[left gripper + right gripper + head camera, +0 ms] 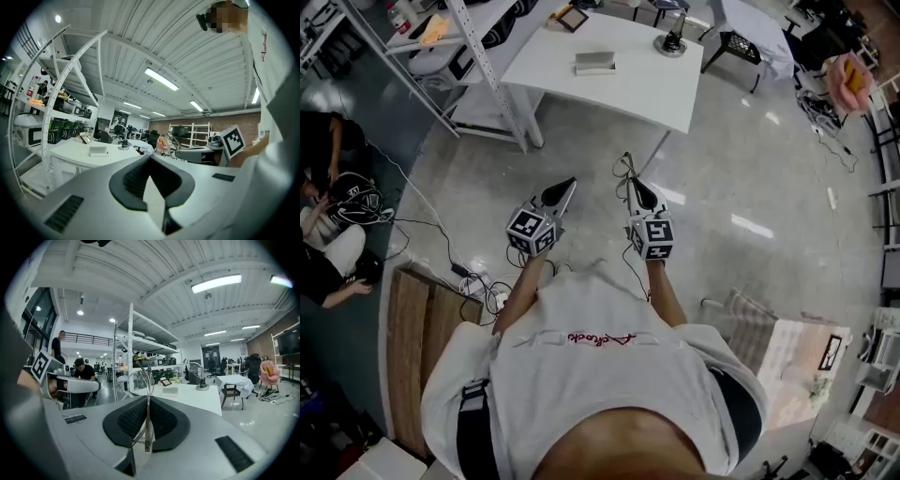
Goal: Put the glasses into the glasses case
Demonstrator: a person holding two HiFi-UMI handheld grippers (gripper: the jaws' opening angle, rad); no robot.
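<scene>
The glasses (pixel 148 394), thin round-rimmed metal wire, are pinched in the closed jaws of the right gripper (pixel 149 430), frame centre. I judge such a slim, smooth frame may bend or slip out. The left gripper (pixel 152 187) is closed on nothing. The pale boxy glasses case (pixel 595 63) lies on the white table (pixel 656 84), upper centre, well apart.

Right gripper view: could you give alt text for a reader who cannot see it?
The right gripper has its jaws shut on thin wire-framed glasses, which stand up between them. Beyond lies a white table carrying a small pale box, with shelving behind.
</scene>
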